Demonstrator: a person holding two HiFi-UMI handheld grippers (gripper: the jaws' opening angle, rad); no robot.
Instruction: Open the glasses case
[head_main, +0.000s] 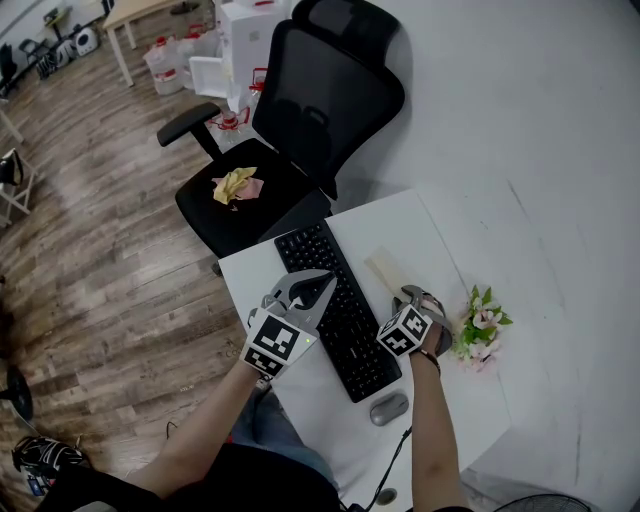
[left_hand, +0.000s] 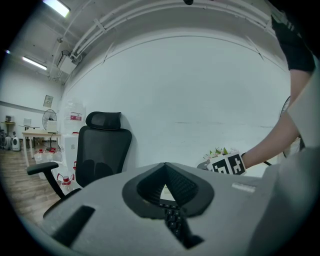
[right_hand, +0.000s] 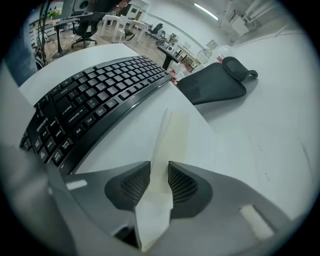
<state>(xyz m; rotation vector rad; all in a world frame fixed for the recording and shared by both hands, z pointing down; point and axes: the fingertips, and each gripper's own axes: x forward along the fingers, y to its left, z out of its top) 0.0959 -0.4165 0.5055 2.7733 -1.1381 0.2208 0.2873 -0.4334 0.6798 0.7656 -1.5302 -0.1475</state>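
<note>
The glasses case (right_hand: 171, 131) is a smooth, cream, flat-folded wedge on the white table (head_main: 425, 222), just right of the black plastic keyboard (head_main: 338, 305). It's closed, so I can't see what's inside. The right gripper (right_hand: 159, 183) has its ribbed pads pinching the case's near end. The left gripper (left_hand: 166, 168) has its jaws together and holds nothing.

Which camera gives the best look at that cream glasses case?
The right gripper view: the glasses case fills the middle, clamped between the right gripper's jaws. The head view shows it small beside the keyboard; the left gripper view doesn't show it.
</note>
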